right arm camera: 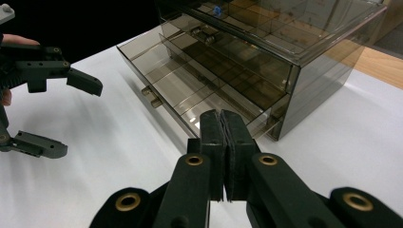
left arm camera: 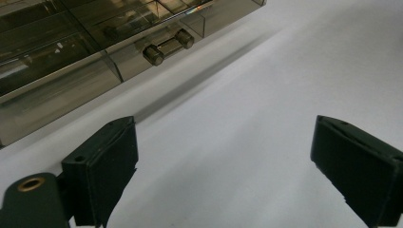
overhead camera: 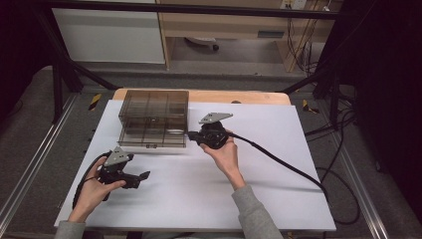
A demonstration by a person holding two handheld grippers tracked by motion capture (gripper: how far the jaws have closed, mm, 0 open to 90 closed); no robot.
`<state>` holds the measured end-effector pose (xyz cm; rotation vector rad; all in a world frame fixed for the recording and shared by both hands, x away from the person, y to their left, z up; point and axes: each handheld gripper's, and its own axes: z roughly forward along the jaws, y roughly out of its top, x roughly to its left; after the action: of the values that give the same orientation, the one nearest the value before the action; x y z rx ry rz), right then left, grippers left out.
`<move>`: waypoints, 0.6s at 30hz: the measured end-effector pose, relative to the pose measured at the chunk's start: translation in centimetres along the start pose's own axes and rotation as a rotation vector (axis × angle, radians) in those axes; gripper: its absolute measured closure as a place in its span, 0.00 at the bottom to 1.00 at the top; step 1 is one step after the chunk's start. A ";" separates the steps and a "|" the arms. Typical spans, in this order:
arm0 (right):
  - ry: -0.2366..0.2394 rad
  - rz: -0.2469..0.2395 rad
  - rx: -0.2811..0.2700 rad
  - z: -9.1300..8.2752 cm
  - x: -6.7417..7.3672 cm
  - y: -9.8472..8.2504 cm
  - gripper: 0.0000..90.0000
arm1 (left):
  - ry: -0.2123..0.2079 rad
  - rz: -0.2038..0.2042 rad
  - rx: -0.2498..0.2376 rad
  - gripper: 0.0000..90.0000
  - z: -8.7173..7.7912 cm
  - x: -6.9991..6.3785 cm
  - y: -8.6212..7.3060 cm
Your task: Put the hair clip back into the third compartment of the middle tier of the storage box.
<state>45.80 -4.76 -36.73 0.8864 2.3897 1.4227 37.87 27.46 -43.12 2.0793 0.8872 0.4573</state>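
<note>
- Smoke-tinted, see-through plastic drawer cabinet [overhead camera: 154, 118] stands at the far left part of the white-covered desk [overhead camera: 278, 189]; its lower drawer [right arm camera: 190, 102] is pulled partway out toward the person, which suggests that the drawer is the work in hand.
- That drawer carries a small cylindrical bar handle [left arm camera: 168, 46] on its front, seen close in the left gripper view; the divided compartments look empty as far as can be told through the tinted walls.
- Right hand-held gripper [overhead camera: 191, 135] sits just beside the cabinet's right front corner with its jaws pressed together and holding nothing. Closed like that it would serve as a blunt pusher or a brace against the cabinet, I judge, rather than as a pincer.
- Right hand [overhead camera: 225, 152] reaches forward with the wrist straight, the gripper pointing left toward the cabinet, its black cable [overhead camera: 283, 164] trailing off to the right across the desk.
- Left hand-held gripper [overhead camera: 144, 176] lies low near the desk's front left, jaws spread wide and empty, well apart from the drawer.
- Left hand [overhead camera: 99, 191] holds it close to the surface, angled right and forward so that the open jaws face the drawer handle, which looks like readiness to grasp it.
</note>
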 end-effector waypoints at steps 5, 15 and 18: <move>0.002 -0.013 0.005 0.4 0.3 0.3 0.99 | 0.000 0.000 0.000 0.09 0.0 0.0 0.0; -0.004 0.003 0.004 1.3 0.0 0.4 0.99 | -0.001 0.000 0.000 0.09 0.0 0.0 0.0; -0.005 0.009 0.000 1.5 -0.2 0.4 0.99 | -0.001 0.000 0.001 0.09 0.0 0.0 0.0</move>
<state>46.77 -3.65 -37.17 0.9010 2.3856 1.4222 37.87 27.45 -43.12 2.0800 0.8870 0.4560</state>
